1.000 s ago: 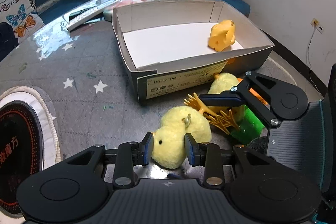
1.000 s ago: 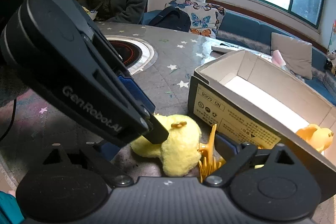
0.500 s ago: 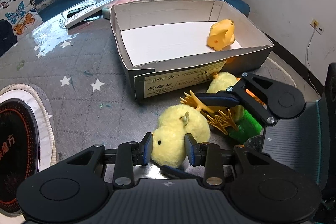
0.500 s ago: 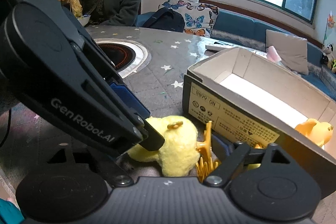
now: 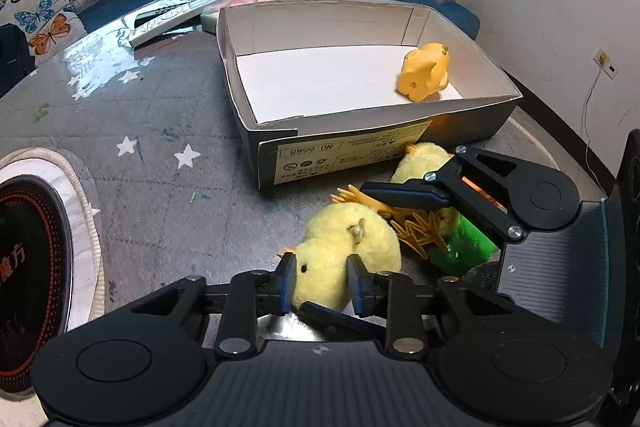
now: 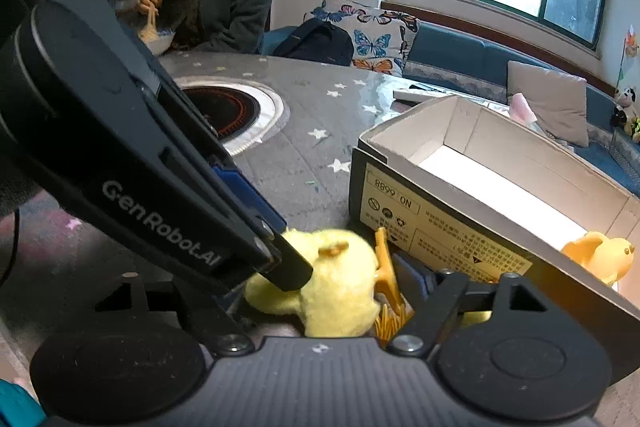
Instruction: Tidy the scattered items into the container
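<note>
left gripper (image 5: 320, 283): lower centre of left wrist view, blue pads flank the head of the fluffy pale-yellow plush chick (image 5: 344, 247), both pads touching fur; clenched on it. Pad gap looks the same as half a second ago, so grasp is set, no lift visible yet.
plush chick: on the grey star-print tabletop (image 5: 152, 179), centre-low in frame, outside the box, just in front of its label wall.
right gripper (image 5: 404, 193): centre-right of left wrist view; one blue-padded finger lies over the orange plastic comb-like clip (image 5: 416, 227). Second finger hidden, so cannot tell if it is gripping or released.
change: framing has crept slightly closer to the box over the last second; toys on the table unmoved. Judgement: pickup of chick under way, transfer not started.
other loose items: second pale-yellow plush (image 5: 424, 159) and a green plastic block (image 5: 464, 247), right of centre, touching the clip pile.
container: open grey cardboard box with white floor (image 5: 256, 123), mid frame; one orange-yellow rubber duck (image 5: 426, 71) already inside at the right end.
left view only: both pads on chick, green block, box floor.
right view only: left gripper's side profile upper left, finger tip pressed in chick (image 6: 340, 283); clip (image 6: 386, 267) upright beside it; person eating, top left.
</note>
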Available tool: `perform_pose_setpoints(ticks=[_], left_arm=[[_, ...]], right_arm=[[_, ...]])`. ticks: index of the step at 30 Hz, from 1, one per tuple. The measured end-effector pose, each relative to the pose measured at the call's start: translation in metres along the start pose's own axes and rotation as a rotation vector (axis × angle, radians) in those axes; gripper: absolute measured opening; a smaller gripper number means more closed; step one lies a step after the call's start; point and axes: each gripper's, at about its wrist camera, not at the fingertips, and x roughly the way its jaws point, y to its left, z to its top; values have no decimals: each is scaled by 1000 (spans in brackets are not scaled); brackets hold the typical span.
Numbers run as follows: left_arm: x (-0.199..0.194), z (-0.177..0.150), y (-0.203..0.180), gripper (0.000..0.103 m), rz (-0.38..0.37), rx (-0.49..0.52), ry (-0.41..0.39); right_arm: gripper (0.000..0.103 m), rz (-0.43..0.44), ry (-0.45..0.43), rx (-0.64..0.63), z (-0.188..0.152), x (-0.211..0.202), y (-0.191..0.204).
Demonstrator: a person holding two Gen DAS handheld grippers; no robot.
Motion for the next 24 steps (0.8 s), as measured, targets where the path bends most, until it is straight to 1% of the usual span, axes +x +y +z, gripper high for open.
perform_pose_setpoints(ticks=[4,9,13,15,17,20,23,24], left_arm=[[0,-3,-4,27,14,22,0],[1,-2,-1,31,1,22,1],[4,-2,2,35,-12,24,5],[5,0,2,37,-16,28,11],[8,0,1,40,-17,37,24],[7,1,2,40,-14,49,31],[6,3,3,40,-7,47,36],[5,4,3,38,-3,51,33]], right_arm=[[80,-1,-2,-5,-2,0,2],[90,-6,3,-3,-3,3,1],[92,-17,16,-32,-6,4,4],[95,-16,21,-40,-6,6,4],[95,-25,23,-51,-6,8,6],[95,-48,4,-37,-7,5,7],[95,-25,-18,4,-9,-6,4],[95,-31,-24,0,-9,-10,5]])
